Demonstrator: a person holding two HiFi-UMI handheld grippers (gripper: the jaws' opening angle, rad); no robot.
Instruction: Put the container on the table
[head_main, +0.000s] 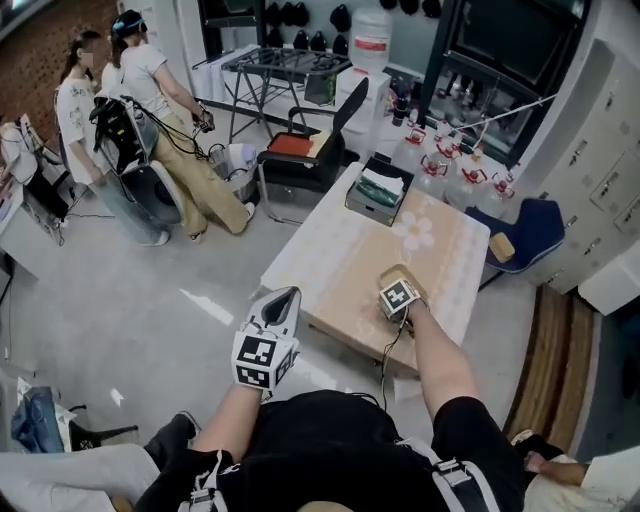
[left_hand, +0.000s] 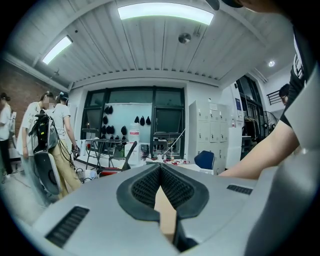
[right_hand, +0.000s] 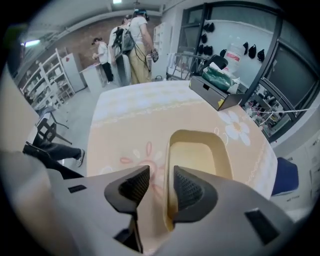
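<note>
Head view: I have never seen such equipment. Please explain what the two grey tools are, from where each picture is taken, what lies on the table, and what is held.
A person holds two grey two-jaw tools: the left hand-held gripper and the right hand-held gripper. The head view comes from a camera on the person's head, looking down. Each gripper view comes from a camera on that tool, looking along its jaws. On the beige flowered table rest a pale yellow container and, at the far end, a grey box. The left tool is shut and empty. The right one's jaws stand apart, one on each side of the container's wall, not pressing it.
</note>
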